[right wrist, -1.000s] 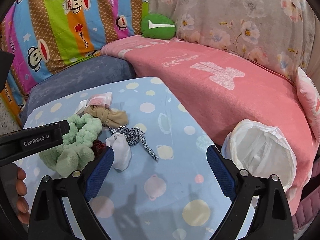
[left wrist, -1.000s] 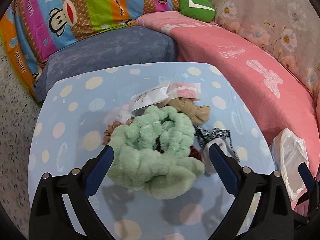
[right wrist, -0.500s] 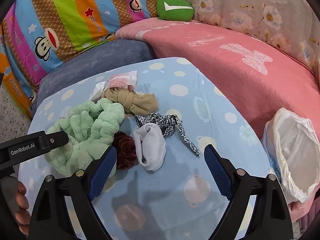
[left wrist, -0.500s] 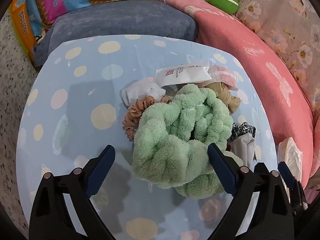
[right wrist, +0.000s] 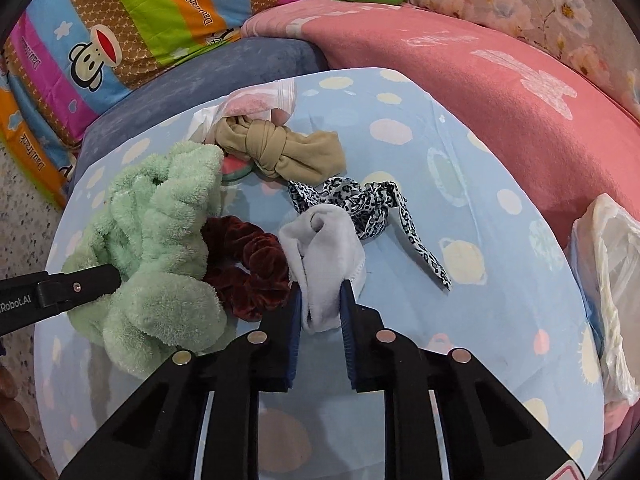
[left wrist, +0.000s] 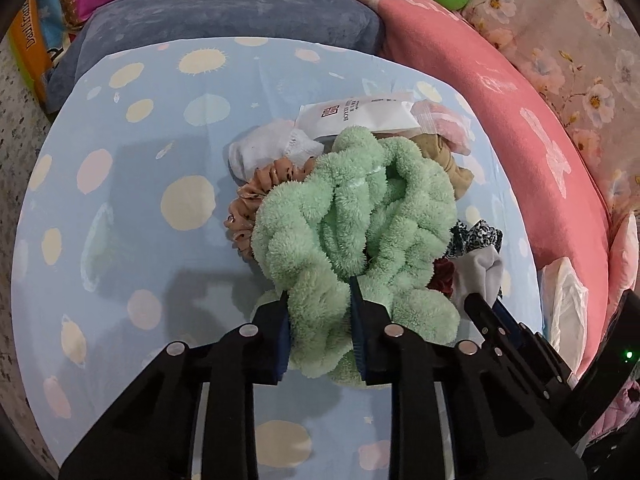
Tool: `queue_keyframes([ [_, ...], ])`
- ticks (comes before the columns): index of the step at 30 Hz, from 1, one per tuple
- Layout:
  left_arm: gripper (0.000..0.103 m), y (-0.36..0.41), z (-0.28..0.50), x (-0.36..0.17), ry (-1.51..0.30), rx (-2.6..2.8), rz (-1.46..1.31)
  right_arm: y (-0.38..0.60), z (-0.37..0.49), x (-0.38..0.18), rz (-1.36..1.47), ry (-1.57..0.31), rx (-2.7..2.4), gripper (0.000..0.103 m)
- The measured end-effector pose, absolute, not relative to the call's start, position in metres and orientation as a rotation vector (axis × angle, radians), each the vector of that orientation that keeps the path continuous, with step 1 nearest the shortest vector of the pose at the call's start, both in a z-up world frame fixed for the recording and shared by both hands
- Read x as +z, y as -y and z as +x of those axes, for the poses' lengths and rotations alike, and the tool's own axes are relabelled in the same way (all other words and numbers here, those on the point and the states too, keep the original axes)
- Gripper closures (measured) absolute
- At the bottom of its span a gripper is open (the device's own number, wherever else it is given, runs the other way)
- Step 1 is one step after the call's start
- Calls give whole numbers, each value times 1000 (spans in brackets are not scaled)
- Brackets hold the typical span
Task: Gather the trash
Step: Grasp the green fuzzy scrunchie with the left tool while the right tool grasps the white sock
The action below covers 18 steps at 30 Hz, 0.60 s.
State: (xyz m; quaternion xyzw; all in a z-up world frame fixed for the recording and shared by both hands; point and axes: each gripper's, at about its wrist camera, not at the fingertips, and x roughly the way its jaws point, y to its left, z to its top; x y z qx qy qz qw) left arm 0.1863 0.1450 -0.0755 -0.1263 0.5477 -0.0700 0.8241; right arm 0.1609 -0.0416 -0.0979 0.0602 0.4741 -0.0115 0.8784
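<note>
Left wrist view: my left gripper (left wrist: 318, 300), bottom centre, has just been closing and its jaws now pinch a fold of the mint-green fleece headband (left wrist: 352, 232), a thick, plush, twisted loop at frame centre. Tucked under its left edge: a peach pleated scrunchie (left wrist: 256, 204) with dark specks. Above that, a white knit sock (left wrist: 260, 152) and a flat white printed packet (left wrist: 360, 114). To the right of the packet, a clear bag with pink contents (left wrist: 448, 124) and a tan knotted cloth (left wrist: 448, 160). Right gripper (left wrist: 498, 318) enters at lower right. All lie on a table (left wrist: 140, 208) under a smooth pale-blue cover with cream and pink dots. A grey-blue cushion (left wrist: 224, 16) and a pink blanket (left wrist: 532, 128) lie behind.

Right wrist view: the right gripper (right wrist: 320, 300), bottom centre, has likewise just been closing; its jaws are clamped on a soft white fleece piece (right wrist: 324, 248). Touching it at left, a dark-red velvet scrunchie (right wrist: 248, 264), ruched. Above right, a black-and-white leopard-print strip (right wrist: 372, 204), thin and trailing. The tan knotted cloth (right wrist: 280, 148) sits upper centre. The green headband (right wrist: 160, 240) fills the left, held by the left gripper (right wrist: 92, 280). A crumpled translucent white plastic bag (right wrist: 612, 280) stands at the right edge. A striped monkey-print quilt (right wrist: 120, 32) is at upper left.
</note>
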Motion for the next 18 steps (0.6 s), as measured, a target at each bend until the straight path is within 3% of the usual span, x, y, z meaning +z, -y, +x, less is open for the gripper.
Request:
queue_keyframes([
  [18,86,-82,160,38,-920,-323,-143,78,121,-14,177,-852,-60,89],
])
